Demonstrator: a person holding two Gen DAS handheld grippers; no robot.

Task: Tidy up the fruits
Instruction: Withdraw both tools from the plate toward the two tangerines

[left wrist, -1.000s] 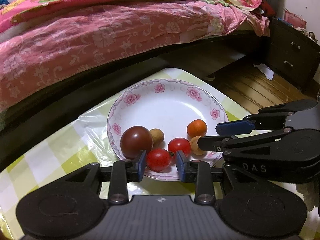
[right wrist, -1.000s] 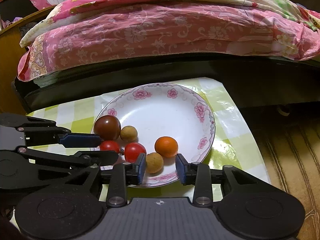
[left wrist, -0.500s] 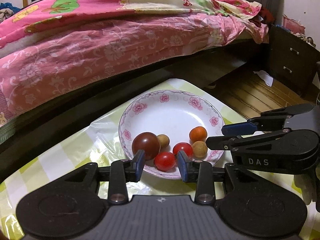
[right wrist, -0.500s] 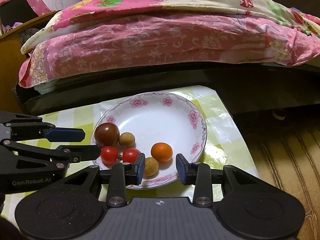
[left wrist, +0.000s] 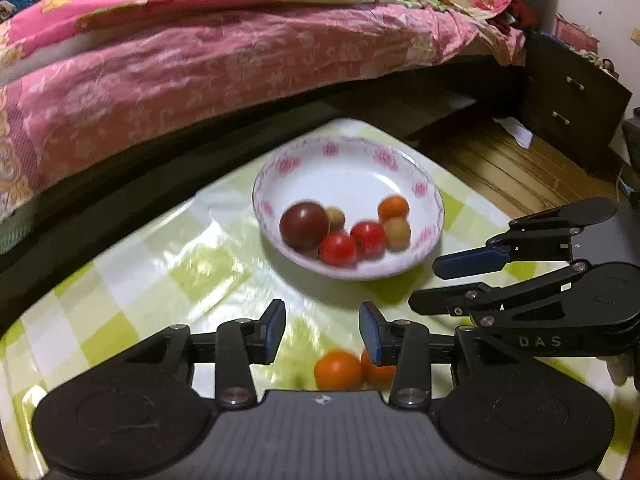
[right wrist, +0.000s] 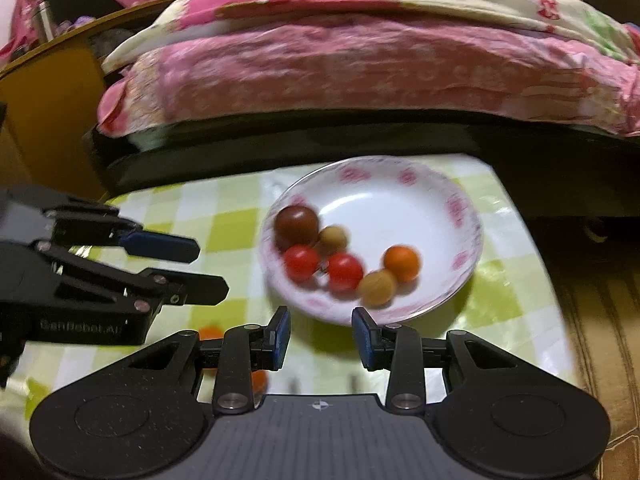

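A white flowered plate [left wrist: 362, 274] [right wrist: 384, 204] on the checked tablecloth holds a dark tomato [left wrist: 304, 226] [right wrist: 297, 224], two red cherry tomatoes [left wrist: 337, 249] [right wrist: 345, 271], an orange fruit [left wrist: 393, 208] [right wrist: 402, 263] and two tan longans [left wrist: 397, 233] [right wrist: 378, 287]. My left gripper [left wrist: 322, 328] [right wrist: 212, 270] hovers short of the plate over the cloth. Its jaws are opening with nothing between them. My right gripper [right wrist: 321, 334] [left wrist: 426, 286] is open and empty at the plate's near rim. Two orange fruits [left wrist: 338, 370] [right wrist: 210, 333] lie on the cloth under the left gripper.
A bed with a pink flowered quilt [left wrist: 200, 64] and a dark frame runs along the table's far side. A dark drawer cabinet [left wrist: 576, 100] stands at the right over wooden floor [left wrist: 500, 160]. The table's right edge [right wrist: 532, 248] drops to the floor.
Both grippers have drawn back from the plate. The left jaws, which flanked a red cherry tomato, have widened and left it in the plate. Orange fruits on the cloth have come into view.
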